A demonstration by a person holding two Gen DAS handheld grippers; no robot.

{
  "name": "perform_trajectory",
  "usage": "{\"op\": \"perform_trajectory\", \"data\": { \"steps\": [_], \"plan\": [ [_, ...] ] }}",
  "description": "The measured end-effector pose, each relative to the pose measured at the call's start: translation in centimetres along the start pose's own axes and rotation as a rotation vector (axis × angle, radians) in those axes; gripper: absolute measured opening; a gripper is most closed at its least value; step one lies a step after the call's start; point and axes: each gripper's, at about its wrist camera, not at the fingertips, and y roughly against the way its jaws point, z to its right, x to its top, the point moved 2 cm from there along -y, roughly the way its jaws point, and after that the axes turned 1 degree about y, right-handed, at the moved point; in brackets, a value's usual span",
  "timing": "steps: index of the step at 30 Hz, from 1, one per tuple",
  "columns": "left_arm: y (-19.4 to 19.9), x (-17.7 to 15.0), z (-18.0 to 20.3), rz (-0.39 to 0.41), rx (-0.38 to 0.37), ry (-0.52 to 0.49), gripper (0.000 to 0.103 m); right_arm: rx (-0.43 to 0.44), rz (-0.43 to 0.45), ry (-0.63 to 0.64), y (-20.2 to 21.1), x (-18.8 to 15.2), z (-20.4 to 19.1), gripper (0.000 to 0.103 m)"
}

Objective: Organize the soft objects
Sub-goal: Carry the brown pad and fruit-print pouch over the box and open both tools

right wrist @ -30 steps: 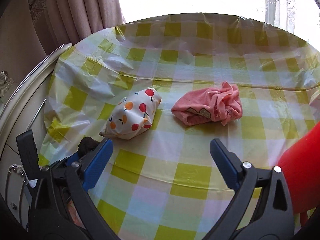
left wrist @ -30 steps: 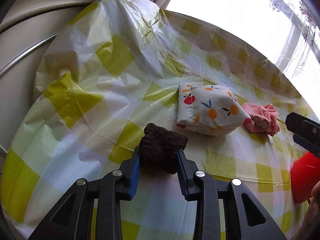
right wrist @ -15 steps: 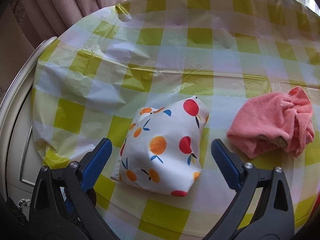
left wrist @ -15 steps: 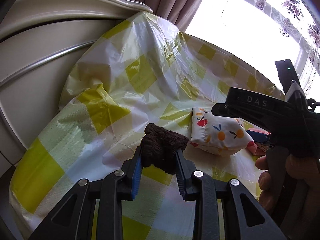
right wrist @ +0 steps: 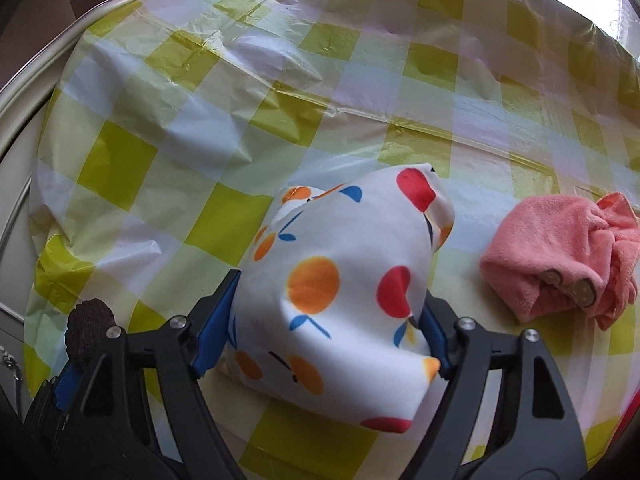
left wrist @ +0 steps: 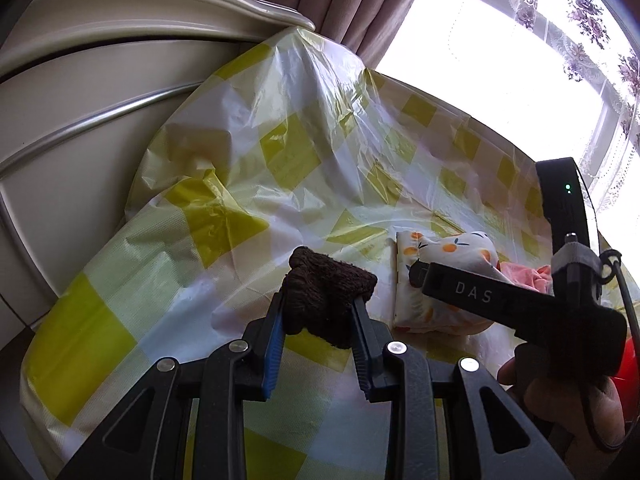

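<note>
My left gripper [left wrist: 318,314] is shut on a dark brown knitted cloth [left wrist: 326,292] and holds it above the table's left edge; the cloth also shows in the right wrist view [right wrist: 88,330]. A white pouch printed with oranges and cherries [right wrist: 344,292] lies on the checked tablecloth [right wrist: 200,120]. My right gripper [right wrist: 330,334] is open, its jaws on either side of the pouch and touching it. The pouch [left wrist: 440,276] and the right gripper's body [left wrist: 520,300] show in the left wrist view. A pink towel [right wrist: 560,264] lies crumpled to the pouch's right.
A cream cabinet or headboard [left wrist: 100,100] with a metal rail stands left of the table. Curtains [left wrist: 360,4] and a bright window are behind. Something red [left wrist: 624,364] sits at the right edge. The tablecloth is wrinkled plastic.
My right gripper has moved forward and down until its jaws straddle the printed pouch. My left gripper has risen and pulled back with the brown cloth still in it.
</note>
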Motion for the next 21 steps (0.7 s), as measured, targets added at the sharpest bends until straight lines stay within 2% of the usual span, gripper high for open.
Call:
{"op": "perform_trajectory", "data": {
  "steps": [13,21],
  "plan": [
    [2.9,-0.3,0.3,0.064,-0.027,-0.001,0.031,-0.050,0.123,-0.034,7.1,-7.1,1.7,0.078],
    [6.2,-1.3,2.0,0.078,-0.047,-0.044,0.031,-0.087,0.178,-0.018,11.6,-9.6,2.4,0.078]
  ]
}}
